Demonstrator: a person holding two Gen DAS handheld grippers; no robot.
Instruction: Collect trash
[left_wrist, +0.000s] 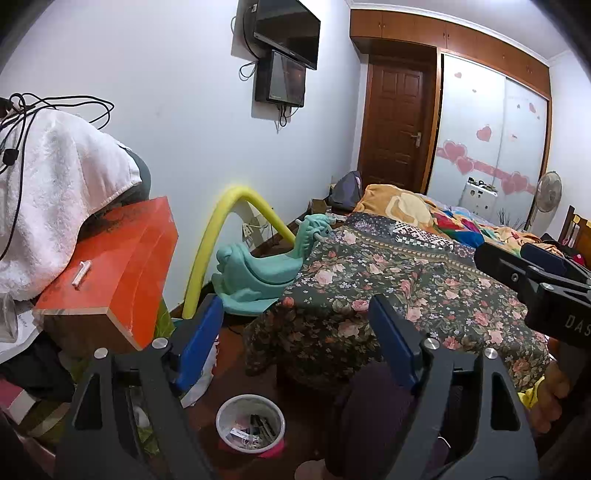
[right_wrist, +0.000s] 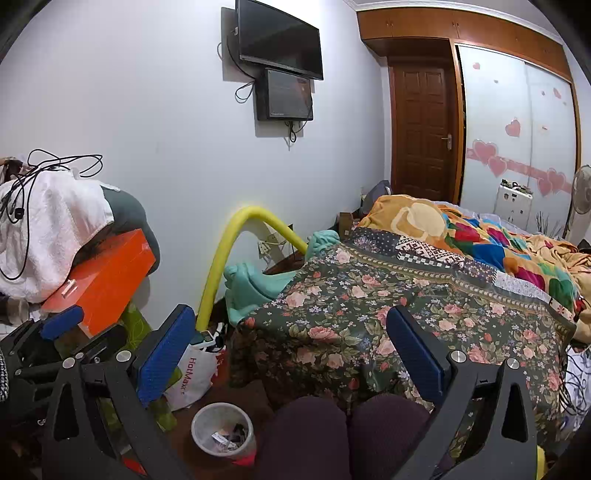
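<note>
Beside the floral-covered bed (left_wrist: 406, 288), the white trash bin (left_wrist: 250, 424) on the floor already holds scraps. On the orange box (left_wrist: 110, 266) left of the bed, a small white wrapper (left_wrist: 81, 274) seemingly remains. Left gripper (left_wrist: 295, 343) and right gripper (right_wrist: 291, 354) both gape empty.

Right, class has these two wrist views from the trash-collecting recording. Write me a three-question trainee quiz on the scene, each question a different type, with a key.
1. True or false: the left gripper and the right gripper are each clamped on a piece of trash.
2. Multiple choice: the small white stick-like item lies on
A. the floral bedspread
B. the orange box
C. the floor
3. Fill in: the round clear bin on the floor is ______ (empty / partly filled).

Key
1. False: both stand open with nothing between the fingers.
2. B
3. Partly filled: small scraps lie in its bottom.
</note>
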